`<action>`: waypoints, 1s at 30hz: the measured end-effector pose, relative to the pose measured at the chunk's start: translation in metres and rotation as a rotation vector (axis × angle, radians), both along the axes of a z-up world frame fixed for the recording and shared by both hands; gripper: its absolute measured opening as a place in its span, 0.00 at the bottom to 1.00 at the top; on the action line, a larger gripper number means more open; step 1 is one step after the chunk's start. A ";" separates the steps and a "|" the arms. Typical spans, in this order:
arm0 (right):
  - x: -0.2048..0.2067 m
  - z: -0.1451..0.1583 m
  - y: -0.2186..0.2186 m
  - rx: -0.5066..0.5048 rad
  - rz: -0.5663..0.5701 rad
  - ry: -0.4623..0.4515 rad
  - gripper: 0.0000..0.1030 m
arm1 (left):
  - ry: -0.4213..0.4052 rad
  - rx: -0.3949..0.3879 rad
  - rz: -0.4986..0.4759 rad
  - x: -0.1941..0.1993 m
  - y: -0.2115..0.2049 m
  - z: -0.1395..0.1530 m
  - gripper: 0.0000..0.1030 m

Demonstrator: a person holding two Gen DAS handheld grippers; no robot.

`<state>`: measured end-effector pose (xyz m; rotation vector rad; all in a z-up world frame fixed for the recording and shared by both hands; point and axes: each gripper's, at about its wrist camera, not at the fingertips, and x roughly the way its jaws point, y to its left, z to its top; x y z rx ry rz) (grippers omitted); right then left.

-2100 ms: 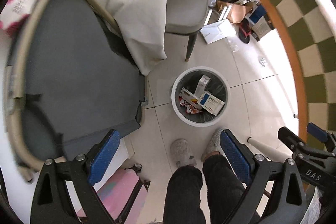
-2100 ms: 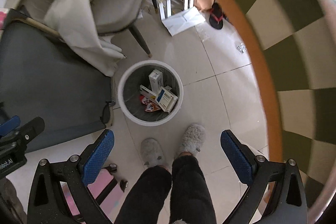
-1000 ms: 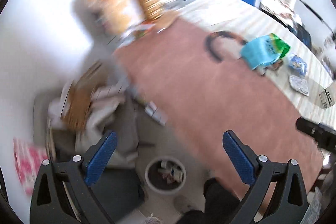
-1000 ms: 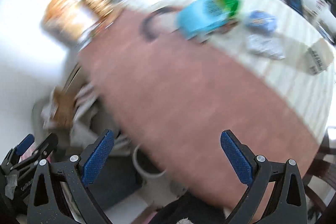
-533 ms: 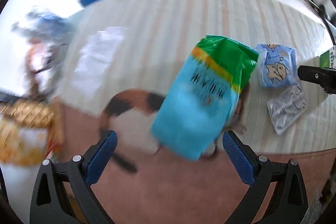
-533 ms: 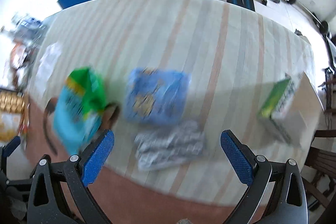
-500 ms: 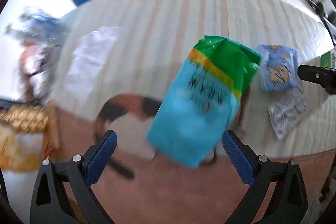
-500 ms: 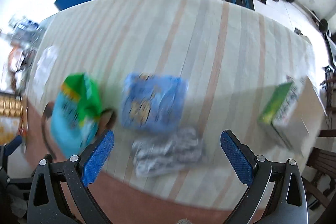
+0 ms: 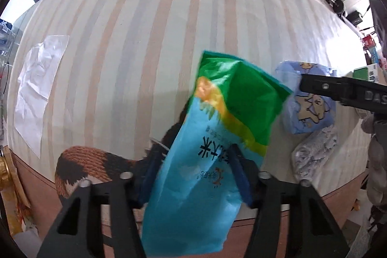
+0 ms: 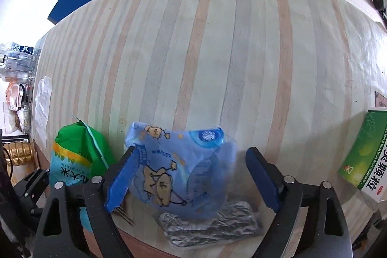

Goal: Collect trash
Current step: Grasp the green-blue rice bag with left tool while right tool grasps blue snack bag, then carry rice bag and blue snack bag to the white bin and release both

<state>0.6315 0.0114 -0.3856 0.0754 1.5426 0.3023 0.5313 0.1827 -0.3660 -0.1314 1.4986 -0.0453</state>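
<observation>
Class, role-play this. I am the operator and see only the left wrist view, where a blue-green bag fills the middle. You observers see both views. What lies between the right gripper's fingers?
Observer: A blue cartoon packet. The right gripper straddles it, and its jaws have just been closing.
Operator: Do both pads touch it?
Observer: One pad meets the packet's edge; the other seems to stand clear.
Operator: Is anything under the packet?
Observer: Its near edge overlaps a silver foil pack.

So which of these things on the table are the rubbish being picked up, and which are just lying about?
Rubbish: green-and-blue bag between the left jaws; blue cartoon wrapper between the right jaws; silver foil pack.

Probably lying about: knitted mat, green box, white plastic sheet.
</observation>
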 end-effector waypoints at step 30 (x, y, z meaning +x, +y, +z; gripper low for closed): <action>-0.091 0.125 0.001 0.050 0.180 -0.266 0.13 | -0.296 0.190 0.312 -0.156 -0.012 0.165 0.09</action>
